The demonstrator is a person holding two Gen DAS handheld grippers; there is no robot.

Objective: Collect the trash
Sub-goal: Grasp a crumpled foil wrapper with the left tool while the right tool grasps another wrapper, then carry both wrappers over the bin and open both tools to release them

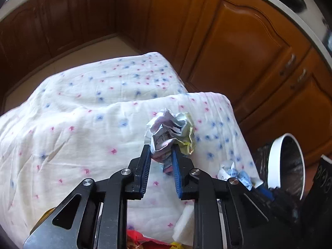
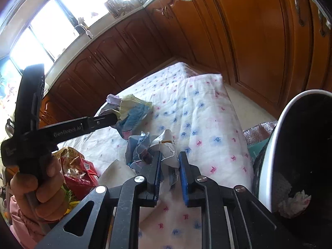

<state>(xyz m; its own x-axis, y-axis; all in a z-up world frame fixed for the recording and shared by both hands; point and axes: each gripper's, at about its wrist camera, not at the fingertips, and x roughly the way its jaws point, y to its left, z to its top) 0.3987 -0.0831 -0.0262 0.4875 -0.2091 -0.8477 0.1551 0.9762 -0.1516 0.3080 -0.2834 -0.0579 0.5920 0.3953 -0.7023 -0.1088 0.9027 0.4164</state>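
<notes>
Gripping: both claws clamp crumpled paper above the cloth-covered table.
Left paper wad (image 1: 172, 132): crumpled ball of white, pale yellow and grey printed paper, held up over the tablecloth (image 1: 83, 124), pinched at its lower end.
Right paper wad (image 2: 153, 149): crumpled white and blue printed paper with a small orange mark, held over the tablecloth, closer to the trash bin (image 2: 269, 145) than the left wad is.
Snack wrappers (image 2: 78, 166): red and yellow crinkled packets lying on the tablecloth's left part, far from the trash bin.
White sheet (image 2: 116, 166): flat pale piece on the tablecloth, between the snack wrappers and the right wad.
Tablecloth: creased white fabric dotted with blue and pink marks, draped over the table's edges.
Trash bin: white rim, black liner, standing just beside the tablecloth's right edge; a crumpled white tissue (image 2: 294, 203) lies inside.
Room: brown wooden cabinets (image 2: 249, 31) behind the tablecloth, a pale floor below them, bright windows (image 2: 37, 37) above a counter at the far left.
Left gripper (image 1: 162, 155): blue-padded fingers drawn narrow, pressed on both sides of the left paper wad; a bare hand (image 2: 39, 184) grasps its handle.
Right gripper (image 2: 169, 168): blue-padded fingers narrowly apart, squeezing the right paper wad between them.
</notes>
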